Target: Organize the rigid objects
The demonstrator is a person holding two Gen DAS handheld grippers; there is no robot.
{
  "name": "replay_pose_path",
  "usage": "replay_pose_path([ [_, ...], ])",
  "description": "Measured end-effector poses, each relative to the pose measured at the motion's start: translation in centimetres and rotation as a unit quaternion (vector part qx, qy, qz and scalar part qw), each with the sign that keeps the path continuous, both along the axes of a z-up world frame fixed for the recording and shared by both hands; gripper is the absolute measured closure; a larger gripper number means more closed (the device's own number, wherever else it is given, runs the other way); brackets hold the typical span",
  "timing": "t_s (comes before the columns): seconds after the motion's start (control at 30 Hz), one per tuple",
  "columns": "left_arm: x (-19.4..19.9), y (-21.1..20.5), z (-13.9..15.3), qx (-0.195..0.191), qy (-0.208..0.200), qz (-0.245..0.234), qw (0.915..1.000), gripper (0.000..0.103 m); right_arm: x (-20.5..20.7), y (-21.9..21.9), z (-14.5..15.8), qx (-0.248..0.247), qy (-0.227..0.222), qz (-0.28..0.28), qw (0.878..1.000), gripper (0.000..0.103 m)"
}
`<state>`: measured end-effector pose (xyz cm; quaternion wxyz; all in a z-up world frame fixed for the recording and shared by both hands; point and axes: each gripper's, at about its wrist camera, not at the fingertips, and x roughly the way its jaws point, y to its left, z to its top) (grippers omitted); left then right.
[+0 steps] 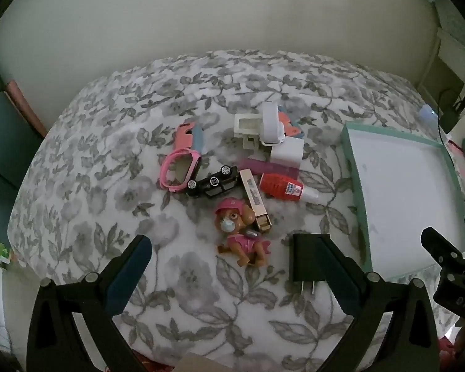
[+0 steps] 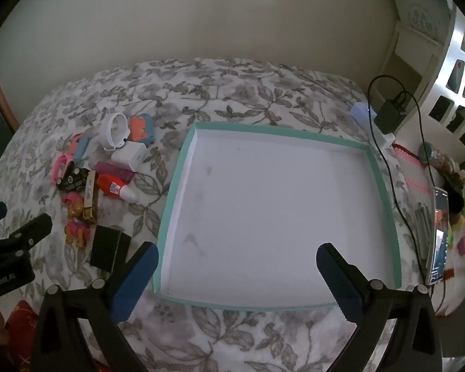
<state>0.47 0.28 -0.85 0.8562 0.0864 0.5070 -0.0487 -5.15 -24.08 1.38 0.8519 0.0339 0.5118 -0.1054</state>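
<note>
A heap of small objects lies on the floral bedspread. In the left wrist view I see a toy dog in pink (image 1: 240, 235), a black plug adapter (image 1: 303, 259), a black toy car (image 1: 212, 182), pink goggles (image 1: 179, 170), a red glue bottle (image 1: 282, 185), a gold lipstick box (image 1: 257, 200) and a white charger (image 1: 286, 152). My left gripper (image 1: 235, 249) is open, its fingertips on either side of the dog. A shallow teal-rimmed tray (image 2: 167, 214) with a white floor lies to the right. My right gripper (image 2: 237, 259) is open and empty above the tray's near side.
A black charger with a cable (image 2: 390, 114) and a phone (image 2: 438, 235) lie at the bed's right edge. A white lattice basket (image 2: 458, 71) stands at the far right. A wall runs behind the bed. The left gripper shows at the right wrist view's left edge (image 2: 12, 238).
</note>
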Motion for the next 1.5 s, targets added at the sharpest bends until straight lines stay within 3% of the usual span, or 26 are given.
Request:
replay_pose_path([
  [1.5,0.08,0.48,-0.64,0.011,0.009,0.014,0.9998,0.000,0.23,0.17,-0.11,-0.003,0.007,0.000,1.000,0.000],
])
